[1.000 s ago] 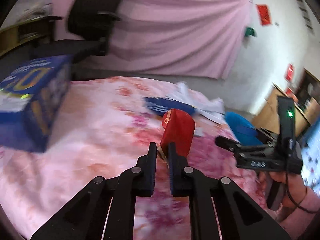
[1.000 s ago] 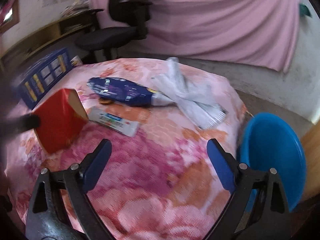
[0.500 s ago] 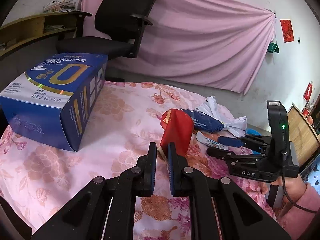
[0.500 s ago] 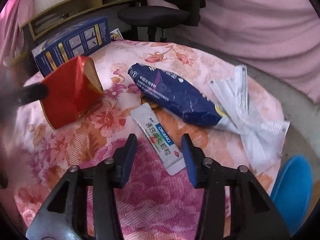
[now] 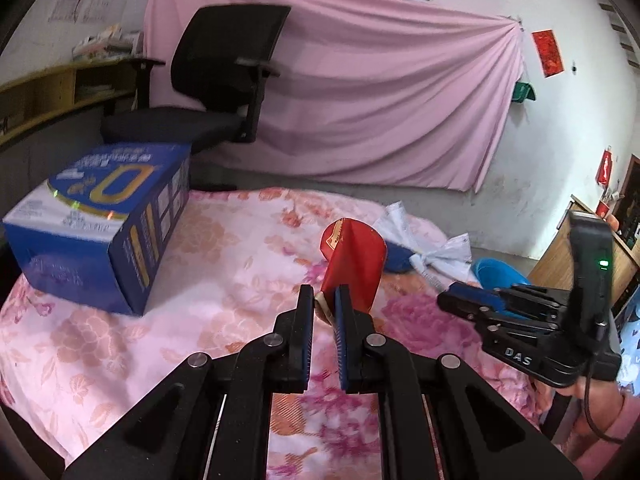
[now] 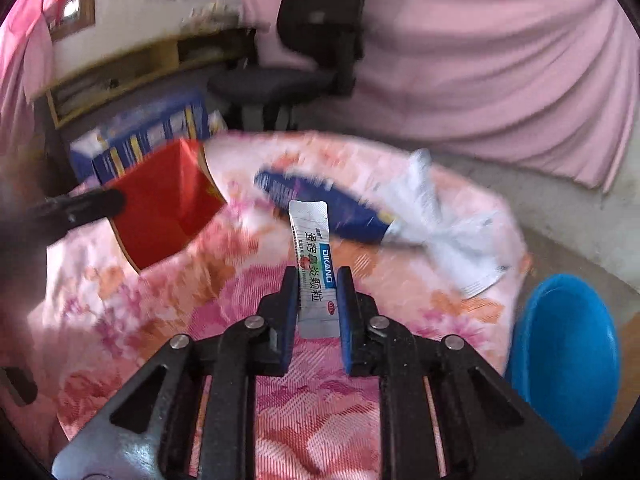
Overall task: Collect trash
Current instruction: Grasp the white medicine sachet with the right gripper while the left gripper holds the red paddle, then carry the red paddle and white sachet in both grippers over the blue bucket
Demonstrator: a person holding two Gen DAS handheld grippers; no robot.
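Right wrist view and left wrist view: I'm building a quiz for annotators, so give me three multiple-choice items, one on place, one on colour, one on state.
1. Where is the round blue plastic bin?
A. on the flowered tablecloth
B. beside the table, past its right edge
C. on the black office chair

2. What colour is the creased paper packet in the left gripper?
A. red
B. green
C. white

3. What is the state of the right gripper?
A. open, holding nothing
B. shut on the dark blue snack bag
C. shut on the white DIKANG sachet

Answers:
1 B, the bin sits lower than the pink flowered tablecloth, off its right side.
2 A, the packet is plainly red in both views.
3 C, the sachet stands between the jaws, lifted off the cloth.
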